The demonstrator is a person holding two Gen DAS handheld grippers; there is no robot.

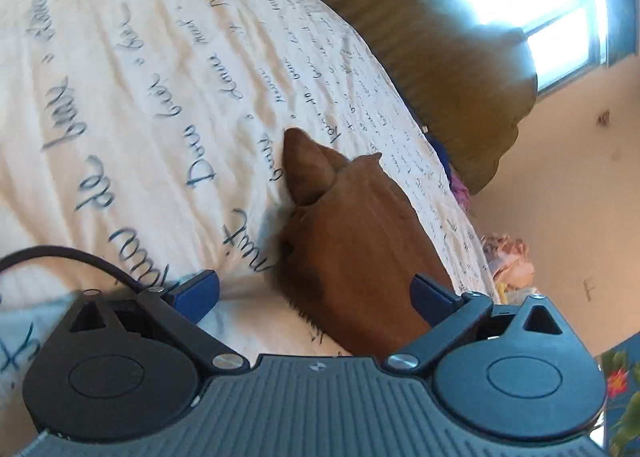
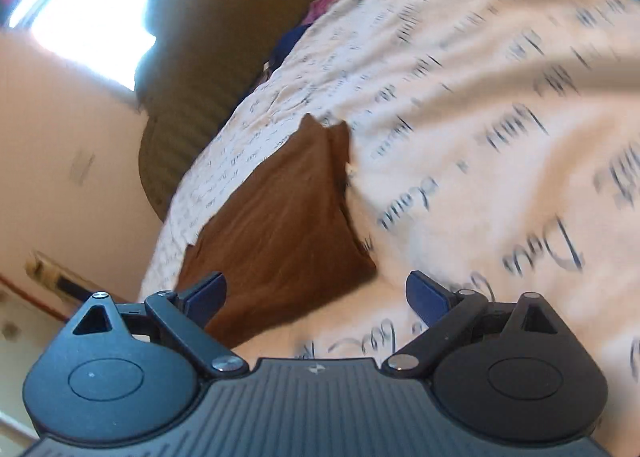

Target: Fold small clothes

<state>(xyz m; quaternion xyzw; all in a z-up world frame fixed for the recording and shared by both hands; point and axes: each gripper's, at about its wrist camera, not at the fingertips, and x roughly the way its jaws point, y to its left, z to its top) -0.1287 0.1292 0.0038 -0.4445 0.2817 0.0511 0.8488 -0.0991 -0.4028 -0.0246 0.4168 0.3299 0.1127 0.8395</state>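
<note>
Brown garment [image 1: 352, 241] lies bunched on the white script-printed bedspread [image 1: 120, 77], near the edge that faces the dark ribbed headboard [image 1: 440, 57]. Left gripper [image 1: 316, 293] hangs over its near end, jaws spread wide, gripping nothing. Right gripper [image 2: 316, 293] likewise stands wide and empty above the cloth's near corner. Judging by the rumpled, uneven outline, a fold looks begun but unfinished; squaring and further folds likely remain.

A bright window [image 1: 532, 13] glares above a brown ribbed headboard [image 1: 432, 57] against peach walls [image 1: 568, 217], behind the script-printed bedcover [image 1: 140, 69].
</note>
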